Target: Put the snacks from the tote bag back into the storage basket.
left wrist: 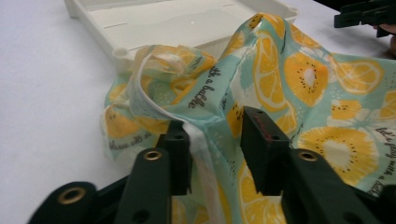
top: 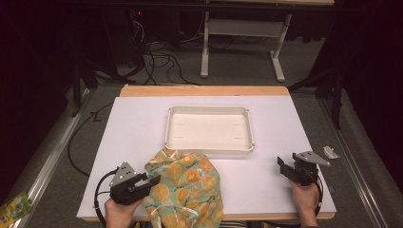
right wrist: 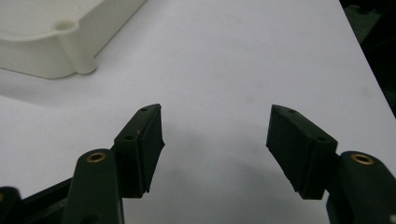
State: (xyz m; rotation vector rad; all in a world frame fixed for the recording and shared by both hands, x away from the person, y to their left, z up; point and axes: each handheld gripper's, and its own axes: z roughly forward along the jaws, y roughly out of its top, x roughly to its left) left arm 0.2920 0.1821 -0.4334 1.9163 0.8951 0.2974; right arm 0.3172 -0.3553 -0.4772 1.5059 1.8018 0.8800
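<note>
Left hand-held gripper (left wrist: 212, 144) sits nearest, low at the front left edge of the surface (top: 133, 128), jaws straddling a bunched fold of the citrus-print cloth (left wrist: 299, 84). Fabric fills the gap between the pads and looks pinched at a hemmed edge, so I read it as clenched on the cloth, grabbing a seam because that gives a firmer bite than flat fabric. Grip looks shallow; it could slip on a lift.

Cloth (top: 187, 187) lies crumpled at the front centre of the surface, spilling over the near edge, its far tip touching or just overlapping the front wall of the white tray (top: 209, 148). Likely staged there for folding or for moving into the tray.

Right hand-held gripper (top: 290, 171) rests at the front right, well apart from the cloth, jaws spread wide with nothing but bare surface between them: released, probably waiting to take a second corner.

Tray sits behind the cloth, mid-surface, nothing in it.

Beyond the surface: grey floor, cables (top: 159, 59), a white table frame (top: 242, 33).
</note>
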